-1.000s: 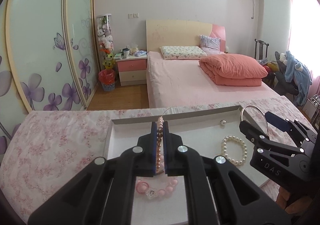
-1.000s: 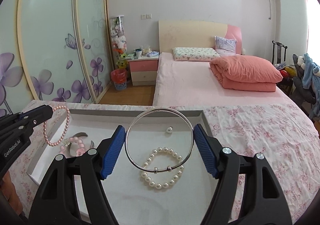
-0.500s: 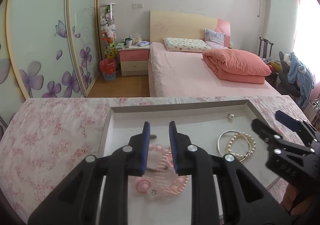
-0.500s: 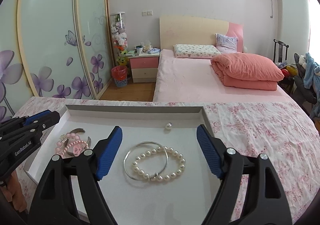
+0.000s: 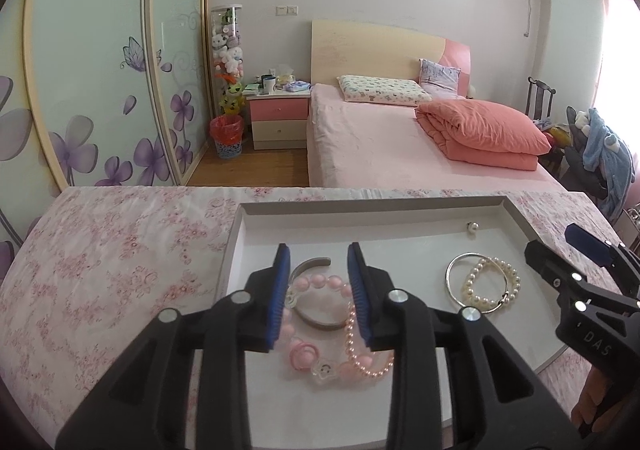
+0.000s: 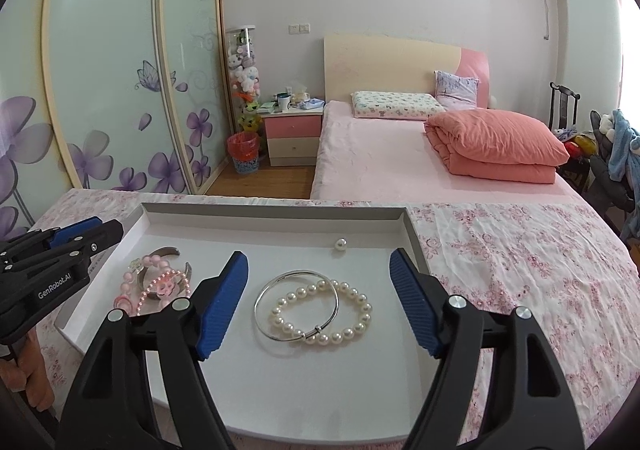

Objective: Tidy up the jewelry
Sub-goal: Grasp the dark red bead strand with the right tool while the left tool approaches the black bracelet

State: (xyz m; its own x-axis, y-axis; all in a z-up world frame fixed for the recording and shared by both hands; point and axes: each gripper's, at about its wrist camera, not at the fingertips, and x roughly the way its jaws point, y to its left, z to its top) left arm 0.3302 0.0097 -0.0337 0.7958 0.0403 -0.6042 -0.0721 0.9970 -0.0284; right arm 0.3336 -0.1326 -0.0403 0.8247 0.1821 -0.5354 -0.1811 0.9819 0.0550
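Left wrist view shows the left claw (image 5: 318, 286) spread, its jaws having just been opening; nothing is pinched, and the pink pearl bracelet (image 5: 362, 354) lies under it in the white tray (image 5: 360, 210), near left, on a pink bead bracelet (image 5: 316, 286). Right wrist view shows the right claw (image 6: 318, 304) spread wide above the silver bangle (image 6: 296, 306), which overlaps the white pearl bracelet (image 6: 332, 310). A loose pearl (image 6: 340, 245) lies farther back. The tray rests on the flowered bench (image 6: 520, 258).

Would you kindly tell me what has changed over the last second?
The left tongs have just been opening and let the pink pearl bracelet drop onto the pink pile. The right tongs released the silver bangle onto the white pearl bracelet. The tray and loose pearl stayed put.
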